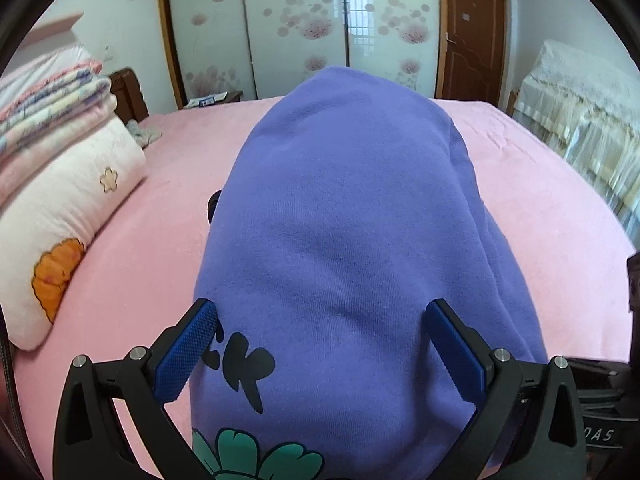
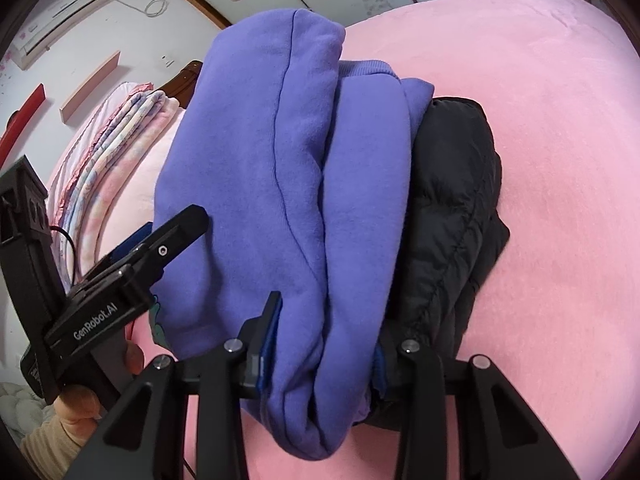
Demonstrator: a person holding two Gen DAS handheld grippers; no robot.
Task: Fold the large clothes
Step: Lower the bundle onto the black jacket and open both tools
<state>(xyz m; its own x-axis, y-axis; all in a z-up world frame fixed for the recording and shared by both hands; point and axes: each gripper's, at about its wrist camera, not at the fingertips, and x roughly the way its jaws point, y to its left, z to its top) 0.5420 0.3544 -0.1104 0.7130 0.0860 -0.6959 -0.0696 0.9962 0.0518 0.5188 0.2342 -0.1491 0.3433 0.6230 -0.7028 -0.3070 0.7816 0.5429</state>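
Note:
A folded purple sweatshirt with black and green prints lies on the pink bed. In the right wrist view the purple sweatshirt sits in folded layers on top of a black padded jacket. My left gripper is open, its blue pads either side of the sweatshirt's near end. My right gripper is closed on the folded stack's near edge; its right finger is hidden under the cloth. The left gripper also shows at the left of the right wrist view.
A white pillow with an orange flower and folded quilts lie at the bed's left. A wardrobe with sliding floral doors and a brown door stand behind. A lace-covered piece of furniture is at the right.

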